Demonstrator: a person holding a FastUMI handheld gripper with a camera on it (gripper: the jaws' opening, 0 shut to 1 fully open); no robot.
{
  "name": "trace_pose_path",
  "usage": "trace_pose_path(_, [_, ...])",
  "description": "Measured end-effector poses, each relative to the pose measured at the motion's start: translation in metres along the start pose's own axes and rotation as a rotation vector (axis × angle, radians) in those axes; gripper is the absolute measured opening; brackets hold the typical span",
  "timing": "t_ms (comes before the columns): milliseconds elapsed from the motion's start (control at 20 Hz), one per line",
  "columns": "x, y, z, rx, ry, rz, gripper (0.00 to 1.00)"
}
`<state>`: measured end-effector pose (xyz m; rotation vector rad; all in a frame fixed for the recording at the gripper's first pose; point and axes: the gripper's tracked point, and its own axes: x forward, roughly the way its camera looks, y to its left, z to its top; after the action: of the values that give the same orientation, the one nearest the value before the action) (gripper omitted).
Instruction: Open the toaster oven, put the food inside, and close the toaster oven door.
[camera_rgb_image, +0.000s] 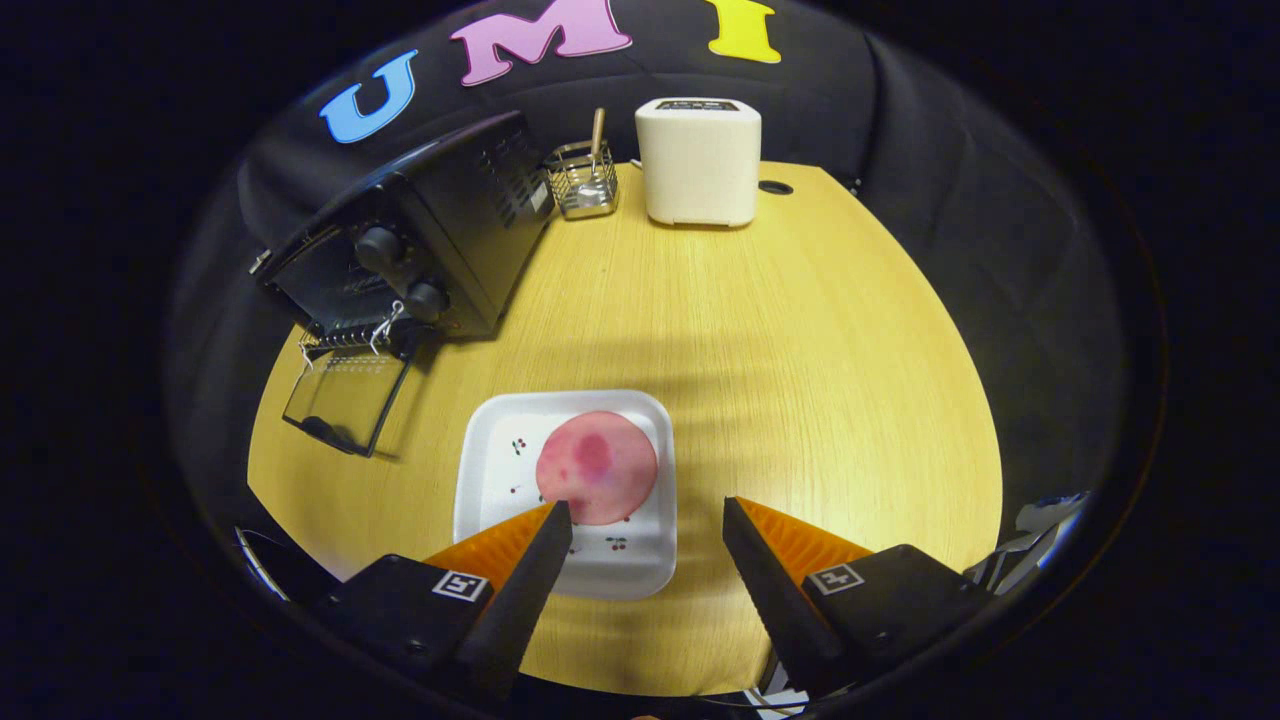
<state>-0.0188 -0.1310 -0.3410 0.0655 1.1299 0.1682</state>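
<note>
Gripper (645, 515) fingers spread wide and empty above a white plate (500, 470) holding a pink food disc (597, 467), with the black oven (420, 240) beyond, door (345, 400) open.

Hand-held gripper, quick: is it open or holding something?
Hand-held gripper: open, holding nothing, fingers spread above the white plate with the pink food.

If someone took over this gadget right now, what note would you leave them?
Gripper: open, holding nothing, fingers above the near part of the plate.
Food: pink round piece on the white plate, just ahead of the fingers.
Toaster oven: beyond the plate to the left, door already folded down open.
Done: door opened.
Left: pick up the food, place it inside, close the door.
</note>
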Motion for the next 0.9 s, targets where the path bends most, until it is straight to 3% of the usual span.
trace_pose_path(300, [0.015, -0.004, -0.012, -0.035, 0.065, 0.032, 0.97])
trace_pose_path(500, [0.019, -0.009, -0.021, -0.051, 0.101, 0.017, 0.73])
trace_pose_path(550, [0.016, -0.009, -0.021, -0.058, 0.106, 0.014, 0.58])
trace_pose_path(700, [0.019, -0.012, -0.024, -0.052, 0.117, 0.002, 0.53])
trace_pose_path(750, [0.02, -0.011, -0.024, -0.022, 0.124, -0.002, 0.23])
trace_pose_path(900, [0.024, -0.014, -0.026, 0.027, 0.138, -0.003, 0.24])
